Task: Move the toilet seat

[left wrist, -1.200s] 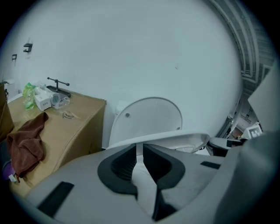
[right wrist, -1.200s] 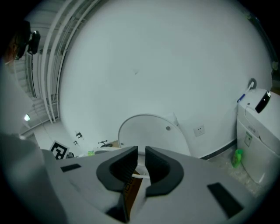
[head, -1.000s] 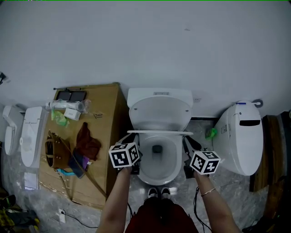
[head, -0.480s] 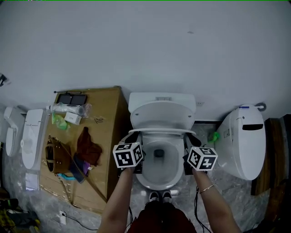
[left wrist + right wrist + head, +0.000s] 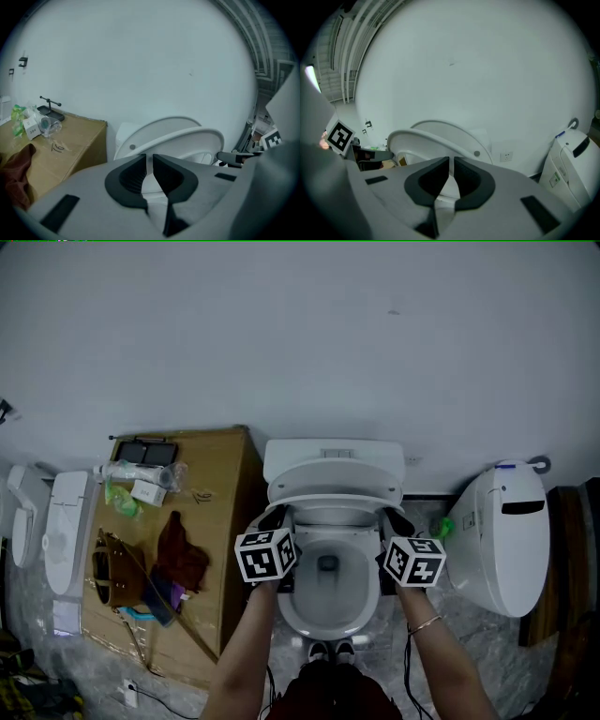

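Note:
A white toilet stands against the wall in the head view, its lid (image 5: 334, 472) leaning back on the tank. The toilet seat (image 5: 333, 501) is lifted off the bowl (image 5: 319, 613) and tilts up toward the lid. My left gripper (image 5: 277, 517) is shut on the seat's left edge, my right gripper (image 5: 394, 519) on its right edge. In the left gripper view the jaws (image 5: 150, 159) stand nearly together over the seat's rim (image 5: 197, 137). The right gripper view shows the same for its jaws (image 5: 451, 161) and the seat (image 5: 417, 138).
A cardboard box (image 5: 220, 512) stands left of the toilet with a brown bag (image 5: 111, 563), a dark red cloth (image 5: 178, 554) and a bottle (image 5: 136, 472) on it. Another white toilet (image 5: 506, 535) stands at the right. A white toilet part (image 5: 61, 531) lies far left.
Both grippers have moved toward the wall with the seat, which now tilts higher and closer to the lid. More of the bowl shows.

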`<state>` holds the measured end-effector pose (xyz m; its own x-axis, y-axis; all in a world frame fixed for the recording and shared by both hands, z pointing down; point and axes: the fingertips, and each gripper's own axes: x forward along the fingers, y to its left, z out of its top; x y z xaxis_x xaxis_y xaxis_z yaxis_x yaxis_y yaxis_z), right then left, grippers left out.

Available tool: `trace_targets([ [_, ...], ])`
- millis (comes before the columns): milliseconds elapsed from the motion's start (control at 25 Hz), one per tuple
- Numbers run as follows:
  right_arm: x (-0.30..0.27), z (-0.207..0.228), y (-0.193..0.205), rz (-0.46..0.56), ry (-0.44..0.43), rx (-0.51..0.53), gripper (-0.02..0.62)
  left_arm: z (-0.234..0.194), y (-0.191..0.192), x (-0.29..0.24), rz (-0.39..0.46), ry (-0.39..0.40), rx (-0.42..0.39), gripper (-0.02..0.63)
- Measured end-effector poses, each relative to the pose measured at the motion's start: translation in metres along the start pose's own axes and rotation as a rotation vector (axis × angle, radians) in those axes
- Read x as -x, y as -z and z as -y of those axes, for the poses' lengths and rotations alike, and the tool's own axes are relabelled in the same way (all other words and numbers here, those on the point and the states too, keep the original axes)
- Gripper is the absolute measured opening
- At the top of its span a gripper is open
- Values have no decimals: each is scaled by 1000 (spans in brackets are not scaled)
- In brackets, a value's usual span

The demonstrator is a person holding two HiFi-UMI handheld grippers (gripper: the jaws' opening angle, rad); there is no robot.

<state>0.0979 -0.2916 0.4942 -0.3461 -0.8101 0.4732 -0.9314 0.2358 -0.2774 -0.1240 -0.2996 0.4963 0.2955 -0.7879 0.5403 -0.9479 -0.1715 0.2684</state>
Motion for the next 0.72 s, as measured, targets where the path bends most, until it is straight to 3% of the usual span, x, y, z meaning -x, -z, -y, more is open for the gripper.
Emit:
trace_targets([
  [320,-19,5,-13,-10,11,66,43,-3,-14,-18,10,-7,-17,63],
  [720,-37,9,-22,-8,24,67,43,-7,-26,-35,14,-8,-42,63],
])
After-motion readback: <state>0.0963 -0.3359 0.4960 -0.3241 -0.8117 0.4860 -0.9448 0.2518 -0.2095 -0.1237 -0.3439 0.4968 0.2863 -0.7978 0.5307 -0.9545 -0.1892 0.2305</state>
